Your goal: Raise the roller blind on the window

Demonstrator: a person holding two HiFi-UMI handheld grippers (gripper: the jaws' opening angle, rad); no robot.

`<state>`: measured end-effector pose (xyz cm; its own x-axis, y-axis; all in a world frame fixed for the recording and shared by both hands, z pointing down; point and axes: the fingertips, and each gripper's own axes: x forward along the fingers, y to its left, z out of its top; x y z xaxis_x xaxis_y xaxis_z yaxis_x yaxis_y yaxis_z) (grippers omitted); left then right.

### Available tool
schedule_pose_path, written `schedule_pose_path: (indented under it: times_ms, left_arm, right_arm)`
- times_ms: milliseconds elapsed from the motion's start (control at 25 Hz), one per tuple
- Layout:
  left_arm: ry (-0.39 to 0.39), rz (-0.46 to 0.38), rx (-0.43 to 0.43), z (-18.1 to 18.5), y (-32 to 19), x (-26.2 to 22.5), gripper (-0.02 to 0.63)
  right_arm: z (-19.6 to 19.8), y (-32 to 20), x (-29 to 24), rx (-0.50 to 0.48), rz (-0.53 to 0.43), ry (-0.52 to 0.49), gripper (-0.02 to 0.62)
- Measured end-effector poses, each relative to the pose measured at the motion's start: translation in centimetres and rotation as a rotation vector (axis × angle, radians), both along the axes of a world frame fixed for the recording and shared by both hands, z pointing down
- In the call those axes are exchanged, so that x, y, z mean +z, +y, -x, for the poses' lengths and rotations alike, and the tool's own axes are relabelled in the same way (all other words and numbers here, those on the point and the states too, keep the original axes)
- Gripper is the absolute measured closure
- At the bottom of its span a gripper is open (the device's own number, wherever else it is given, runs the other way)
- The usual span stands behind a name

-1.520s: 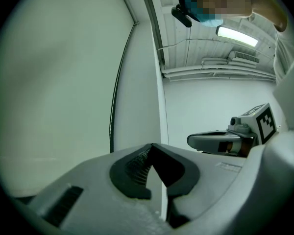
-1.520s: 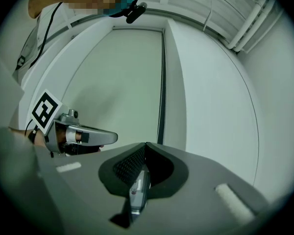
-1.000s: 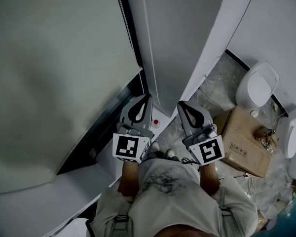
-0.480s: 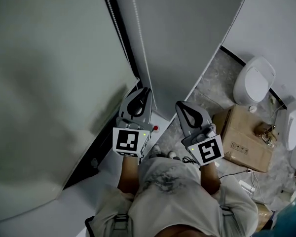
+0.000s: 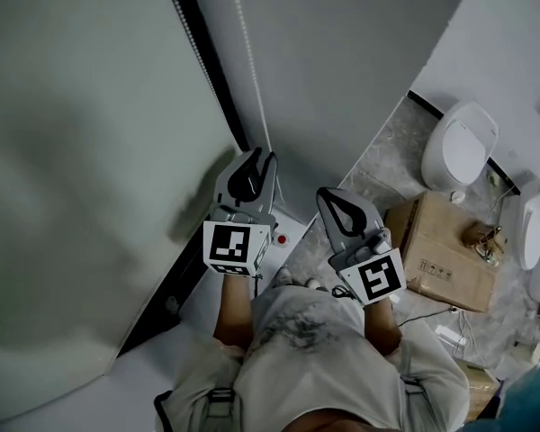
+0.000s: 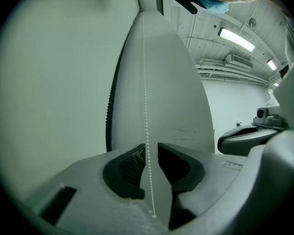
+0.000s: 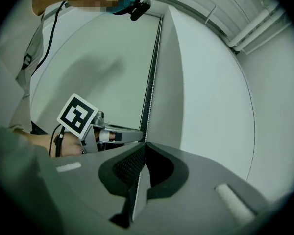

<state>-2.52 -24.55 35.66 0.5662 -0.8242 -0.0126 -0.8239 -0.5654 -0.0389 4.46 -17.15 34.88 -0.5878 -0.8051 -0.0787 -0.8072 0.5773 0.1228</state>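
**Left lets go, right keeps the chain**

The roller blind hangs down over the window on the left of the head view, its pale cloth covering the glass, so most of the raising looks yet to be done. Along its edge, by the dark frame, drops the bead chain, and that's where the action is.

The left tongs have just been opening. The chain runs straight down between the jaws, but the pads stand clear of it, so it's released. My read: that hand is freeing itself to take a fresh bite on the chain.

The right tongs are clenched, tips together on the chain. That grip likely keeps the blind from slipping while the other hand resets.

Both tools point level at the wall, side by side, left and right.

Off to the right, a toilet and a cardboard box sit on the floor, well apart.
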Motion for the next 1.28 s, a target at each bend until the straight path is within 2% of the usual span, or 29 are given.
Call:
schedule_pose_path:
  times_ms: [520,760,840,1040,1280]
  left_arm:
    - [0.013,-0.006,0.042,-1.1,-2.9,-0.2,0.497]
    - [0.009,-0.006,0.022,-0.7,-3.2,0.5,0.594]
    - [0.01,0.0,0.03,-0.8,-3.1,0.8,0.595]
    - [0.019,-0.006,0.078,-1.2,-1.7,1.0,0.596]
    - [0.058,0.01,0.132,-1.3,1.5,2.1,0.597]
  right_arm:
    - [-0.6,0.1,0.5,0.043,0.01,0.015,0.584]
    - [-0.9,0.3,0.9,0.052,0.007,0.021,0.584]
    - [-0.9,0.4,0.9,0.049,0.008,0.019,0.584]
    - [-0.6,0.3,0.6,0.02,0.013,0.012,0.584]
    - [0.8,0.8,-1.2,-0.077,-0.007,-0.039,0.584]
